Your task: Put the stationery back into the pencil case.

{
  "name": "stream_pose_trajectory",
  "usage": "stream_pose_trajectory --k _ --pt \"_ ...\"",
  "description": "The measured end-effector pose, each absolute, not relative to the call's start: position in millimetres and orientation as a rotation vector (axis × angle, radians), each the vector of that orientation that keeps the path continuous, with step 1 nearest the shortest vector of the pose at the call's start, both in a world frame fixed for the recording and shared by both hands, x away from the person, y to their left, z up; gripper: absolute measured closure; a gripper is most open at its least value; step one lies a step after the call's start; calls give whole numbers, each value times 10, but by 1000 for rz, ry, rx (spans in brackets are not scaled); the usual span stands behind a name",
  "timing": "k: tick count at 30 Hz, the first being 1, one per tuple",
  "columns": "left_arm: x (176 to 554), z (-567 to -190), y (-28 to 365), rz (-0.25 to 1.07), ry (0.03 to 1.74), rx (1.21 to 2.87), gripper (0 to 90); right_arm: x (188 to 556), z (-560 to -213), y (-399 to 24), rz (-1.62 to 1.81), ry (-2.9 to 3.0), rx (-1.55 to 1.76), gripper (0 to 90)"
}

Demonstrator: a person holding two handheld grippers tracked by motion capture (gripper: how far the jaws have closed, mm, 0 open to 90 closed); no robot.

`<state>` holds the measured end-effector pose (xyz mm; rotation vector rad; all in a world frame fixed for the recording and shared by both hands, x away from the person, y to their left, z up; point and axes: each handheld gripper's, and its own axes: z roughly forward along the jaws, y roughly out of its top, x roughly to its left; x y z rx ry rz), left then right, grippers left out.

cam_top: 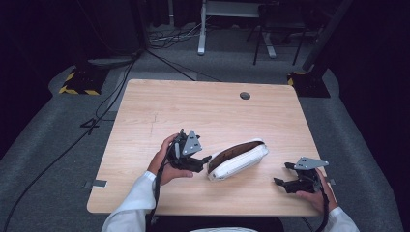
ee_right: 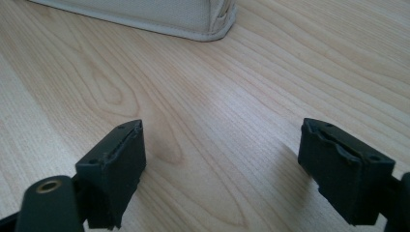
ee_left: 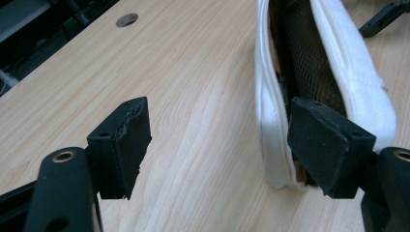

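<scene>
1. White pouch [cam_top: 239, 159] lies near the middle of the table [cam_top: 193, 106], toward the near edge, unzipped, dark mesh lining showing.
2. Left tool [cam_top: 205, 159] sits at the pouch's left end, jaws apart. In the left gripper view one jaw stands at the pouch's open edge [ee_left: 270, 121]; contact looks likely but cannot be confirmed. Nothing gripped.
3. Right tool [cam_top: 280, 175] rests near the table's right near corner, well apart from the pouch, jaws wide, empty.

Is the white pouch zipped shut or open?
Open. The pouch gapes along its top, and the left gripper view shows dark mesh lining between its white edges.
</scene>
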<state>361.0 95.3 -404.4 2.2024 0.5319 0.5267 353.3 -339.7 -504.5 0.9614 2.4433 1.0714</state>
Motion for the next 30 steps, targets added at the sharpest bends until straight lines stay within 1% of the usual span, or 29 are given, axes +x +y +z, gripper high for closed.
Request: stream_pose_trajectory --k 30 --pt "3491 -4345 1517 581 694 2296 230 3533 -5044 -3397 1071 2443 962 175"
